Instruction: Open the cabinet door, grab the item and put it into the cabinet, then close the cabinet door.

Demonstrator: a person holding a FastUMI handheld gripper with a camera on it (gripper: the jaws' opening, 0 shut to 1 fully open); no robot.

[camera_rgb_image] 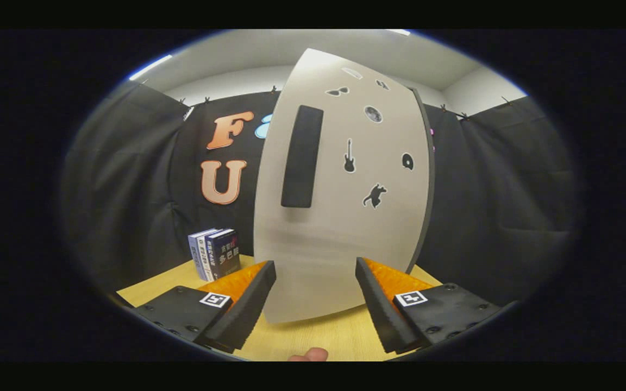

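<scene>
**Facing the cabinet door on the wooden bench**

Standing on a light wooden bench (313, 336) hung round with black cloth under a white ceiling, one pale grey cabinet door (340, 228) carries one long black handle (302, 156) and several small dark stickers. The gripper (315, 296) has its fingers apart, empty, just before the door's lower edge. Three books (215, 254) stand upright near the bench's far left edge. A fingertip (308, 355) shows below.

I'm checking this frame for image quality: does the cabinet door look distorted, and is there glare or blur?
Gripper view: the fisheye bows the cabinet door outward; soft ceiling glare washes out its top, and its black handle casts a faint shadow below; the books look slightly soft; the gripper is open, its fingers sharp.
</scene>
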